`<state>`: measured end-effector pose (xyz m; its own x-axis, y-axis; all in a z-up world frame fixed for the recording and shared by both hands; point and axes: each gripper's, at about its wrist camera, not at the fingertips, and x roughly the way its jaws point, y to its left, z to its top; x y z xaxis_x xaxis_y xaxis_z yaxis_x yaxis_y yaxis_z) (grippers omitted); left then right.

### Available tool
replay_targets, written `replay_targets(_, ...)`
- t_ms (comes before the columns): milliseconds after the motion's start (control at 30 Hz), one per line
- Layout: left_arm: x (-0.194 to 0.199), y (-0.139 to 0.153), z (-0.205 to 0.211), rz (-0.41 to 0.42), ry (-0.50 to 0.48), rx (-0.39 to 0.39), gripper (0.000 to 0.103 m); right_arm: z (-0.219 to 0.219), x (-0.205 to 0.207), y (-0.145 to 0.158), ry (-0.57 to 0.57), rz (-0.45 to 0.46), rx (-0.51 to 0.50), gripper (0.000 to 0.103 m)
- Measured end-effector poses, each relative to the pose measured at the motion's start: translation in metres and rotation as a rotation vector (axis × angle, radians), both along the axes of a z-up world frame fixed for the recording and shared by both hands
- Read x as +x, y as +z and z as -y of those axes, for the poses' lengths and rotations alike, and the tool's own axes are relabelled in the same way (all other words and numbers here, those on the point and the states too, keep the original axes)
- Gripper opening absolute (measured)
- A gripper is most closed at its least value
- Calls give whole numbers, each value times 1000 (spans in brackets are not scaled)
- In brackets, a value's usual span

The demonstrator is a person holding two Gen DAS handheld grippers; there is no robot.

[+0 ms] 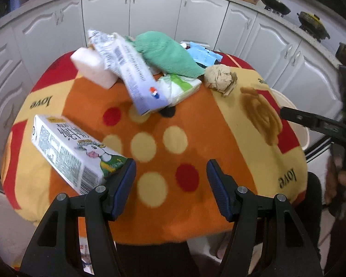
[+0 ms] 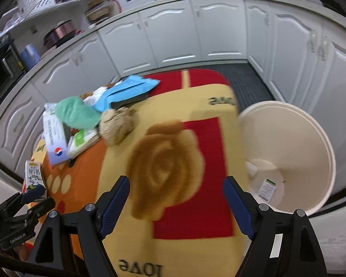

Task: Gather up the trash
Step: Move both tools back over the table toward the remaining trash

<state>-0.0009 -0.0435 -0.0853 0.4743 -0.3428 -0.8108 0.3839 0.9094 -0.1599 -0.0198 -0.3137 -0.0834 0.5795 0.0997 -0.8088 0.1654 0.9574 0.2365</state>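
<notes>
My left gripper (image 1: 171, 164) hangs open over the dotted orange part of the tablecloth (image 1: 196, 120), nothing between its pads. A white milk carton (image 1: 73, 154) with a cow picture lies just left of its left fingertip. Further back sits a pile: a white block (image 1: 92, 67), a long pale box with a Pepsi logo (image 1: 136, 76), a green cloth (image 1: 168, 55), a tissue pack (image 1: 180, 87), a blue packet (image 1: 203, 55) and a crumpled brown paper ball (image 1: 221, 78). My right gripper (image 2: 176, 180) is open and empty above the rose pattern, with the paper ball (image 2: 116, 124) ahead to its left.
A white round bin (image 2: 288, 157) stands on the floor at the table's right edge, a small label scrap (image 2: 267, 189) inside. White kitchen cabinets (image 2: 173, 37) curve round behind the table. A dark floor mat (image 2: 242, 78) lies beyond. The left gripper (image 2: 40, 198) shows at the lower left, by the milk carton (image 2: 33, 175).
</notes>
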Motion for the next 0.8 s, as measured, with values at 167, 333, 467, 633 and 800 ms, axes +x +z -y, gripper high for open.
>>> replay_targets(167,-15,18,-24,-8,-6,-106,62,-26,25,-3,69,7,24,81)
replay_targets(333,-20,29,-36,8,-32,-197,68,-48,50,-6,119,-11,13,81)
replay_targets(467,-11,21,-44,-32,-3,-210,68,-58,59,-7,140,-15,27,81)
replay_targets(633,-14,30,-66,-33,46,-239,69,-62,60,-7,159,-14,17,81)
replay_targets(800,-13,34,-95,-21,198,-255,81,-53,66,-10,133,-13,42,88)
